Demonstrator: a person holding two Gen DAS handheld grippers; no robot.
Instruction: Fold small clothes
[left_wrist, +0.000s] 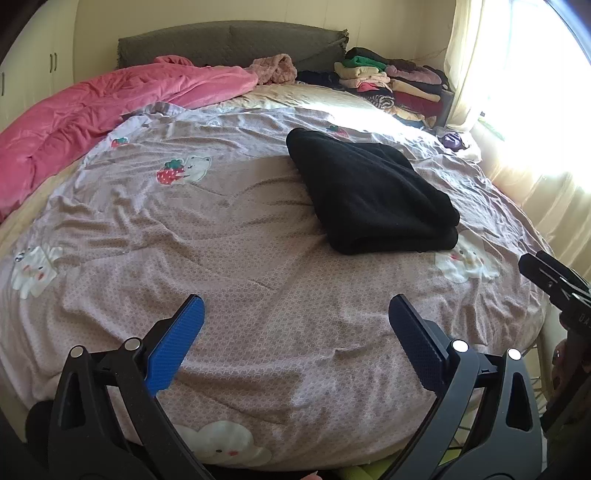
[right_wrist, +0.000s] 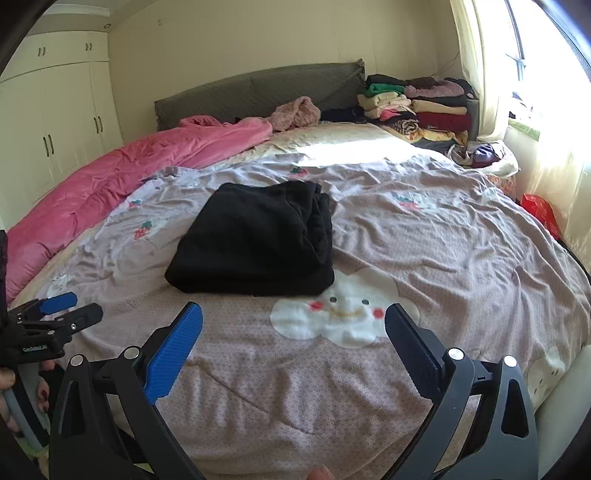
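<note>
A black garment (left_wrist: 373, 192) lies folded into a thick rectangle on the pink patterned bedsheet (left_wrist: 229, 258); it also shows in the right wrist view (right_wrist: 255, 240), just beyond a white cloud print (right_wrist: 343, 314). My left gripper (left_wrist: 295, 314) is open and empty, hovering over bare sheet, short and left of the garment. My right gripper (right_wrist: 293, 321) is open and empty, held over the sheet in front of the garment. The left gripper also appears at the left edge of the right wrist view (right_wrist: 70, 310). The right gripper's body shows at the right edge of the left wrist view (left_wrist: 554, 280).
A pink quilt (left_wrist: 92, 122) is bunched along the bed's left side. Stacks of folded clothes (left_wrist: 391, 81) sit at the far right by the grey headboard (left_wrist: 229, 44). A curtained window (left_wrist: 524, 92) is on the right, white wardrobes (right_wrist: 55, 110) on the left.
</note>
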